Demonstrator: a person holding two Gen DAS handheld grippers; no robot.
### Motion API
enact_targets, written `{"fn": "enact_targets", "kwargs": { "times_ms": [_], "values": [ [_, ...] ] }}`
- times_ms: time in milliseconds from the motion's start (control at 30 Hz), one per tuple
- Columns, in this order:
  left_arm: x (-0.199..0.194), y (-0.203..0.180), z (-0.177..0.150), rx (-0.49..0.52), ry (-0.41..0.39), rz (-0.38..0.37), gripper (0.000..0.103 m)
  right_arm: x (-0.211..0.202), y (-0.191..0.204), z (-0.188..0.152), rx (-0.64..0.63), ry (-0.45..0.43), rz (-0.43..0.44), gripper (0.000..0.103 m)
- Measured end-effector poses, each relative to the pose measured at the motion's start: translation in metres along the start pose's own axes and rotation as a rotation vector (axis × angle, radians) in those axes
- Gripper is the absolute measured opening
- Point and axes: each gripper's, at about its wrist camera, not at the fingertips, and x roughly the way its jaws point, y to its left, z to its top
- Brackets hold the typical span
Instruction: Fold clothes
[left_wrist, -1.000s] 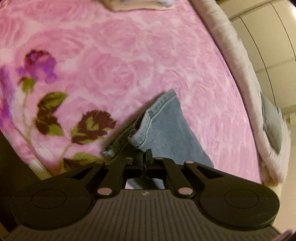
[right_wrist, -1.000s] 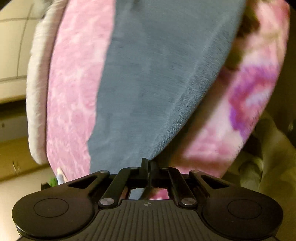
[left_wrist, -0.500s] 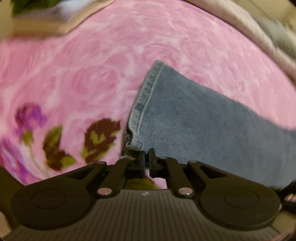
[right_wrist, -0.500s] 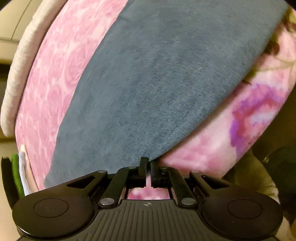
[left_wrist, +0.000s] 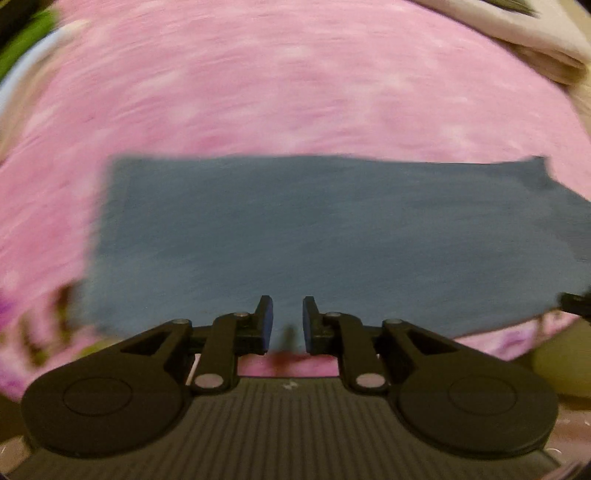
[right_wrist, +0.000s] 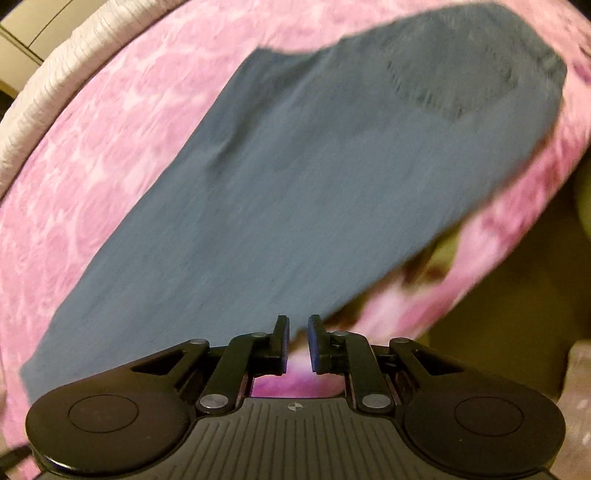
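A pair of blue jeans (left_wrist: 314, 240) lies flat and folded lengthwise on a pink rose-patterned blanket (left_wrist: 295, 92). In the left wrist view my left gripper (left_wrist: 287, 319) hovers over the near edge of the jeans, its jaws opening with nothing between the pads. In the right wrist view the jeans (right_wrist: 295, 184) run diagonally, a back pocket (right_wrist: 461, 74) showing at the upper right. My right gripper (right_wrist: 296, 338) is over the near edge of the denim, jaws opening, with no cloth between the pads. Both views are motion-blurred.
A whitish quilted border (right_wrist: 48, 88) edges the blanket's far side. Dark leaf and purple flower prints (left_wrist: 44, 332) mark the blanket's near side. Beyond the blanket's near edge lies olive-coloured fabric (right_wrist: 517, 295). A pale folded cloth (left_wrist: 535, 40) sits at the far right.
Both grippers, shut on the jeans' edge before, have let go and parted. Both have rolled and moved, so the whole spread jeans now lie flat on the blanket in view.
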Motion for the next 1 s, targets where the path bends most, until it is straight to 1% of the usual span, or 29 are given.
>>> {"fn": "enact_targets", "kwargs": {
  "times_ms": [100,200,267,300,333,367,467,500,600,667,733,800,833,900,933,1000],
  "values": [
    [0.02,-0.076,0.022,0.066,-0.003,-0.069,0.013,0.005,-0.028,0.032,-0.047,-0.019,-0.012,0.015],
    [0.041,-0.151,0.042,0.131,0.009,-0.111,0.015,0.007,-0.07,0.073,-0.084,-0.034,-0.037,0.022],
    [0.055,-0.198,0.056,0.17,0.012,-0.138,0.016,0.004,-0.101,0.103,-0.115,-0.051,-0.058,0.028],
    [0.063,-0.218,0.065,0.182,0.007,-0.148,0.018,0.002,-0.115,0.12,-0.139,-0.065,-0.07,0.03],
    [0.07,-0.238,0.075,0.193,0.003,-0.157,0.024,-0.001,-0.13,0.137,-0.164,-0.083,-0.081,0.033],
    [0.078,-0.258,0.085,0.205,-0.002,-0.167,0.026,-0.005,-0.145,0.154,-0.189,-0.105,-0.091,0.035],
    [0.098,-0.306,0.112,0.238,-0.017,-0.19,0.026,-0.021,-0.18,0.197,-0.231,-0.197,-0.101,0.04],
    [0.103,-0.321,0.122,0.251,-0.023,-0.197,0.026,-0.026,-0.191,0.212,-0.231,-0.229,-0.099,0.041],
    [0.113,-0.349,0.145,0.287,-0.036,-0.195,0.028,-0.032,-0.223,0.255,-0.164,-0.305,-0.068,0.042],
    [0.119,-0.359,0.158,0.299,-0.038,-0.188,0.031,-0.031,-0.246,0.279,-0.08,-0.306,-0.024,0.044],
    [0.122,-0.363,0.169,0.288,-0.034,-0.183,0.033,-0.035,-0.27,0.293,0.006,-0.278,0.028,0.045],
    [0.129,-0.364,0.178,0.261,-0.027,-0.19,0.033,-0.022,-0.29,0.305,0.119,-0.219,0.106,0.045],
    [0.133,-0.364,0.183,0.241,-0.02,-0.203,0.033,-0.017,-0.298,0.31,0.169,-0.196,0.148,0.045],
    [0.142,-0.364,0.194,0.202,-0.001,-0.236,0.035,-0.008,-0.311,0.316,0.246,-0.149,0.264,0.045],
    [0.146,-0.363,0.199,0.185,0.014,-0.257,0.035,-0.003,-0.314,0.318,0.257,-0.122,0.306,0.045],
    [0.157,-0.362,0.21,0.152,0.047,-0.299,0.036,-0.001,-0.315,0.32,0.228,-0.106,0.318,0.045]
  ]
}}
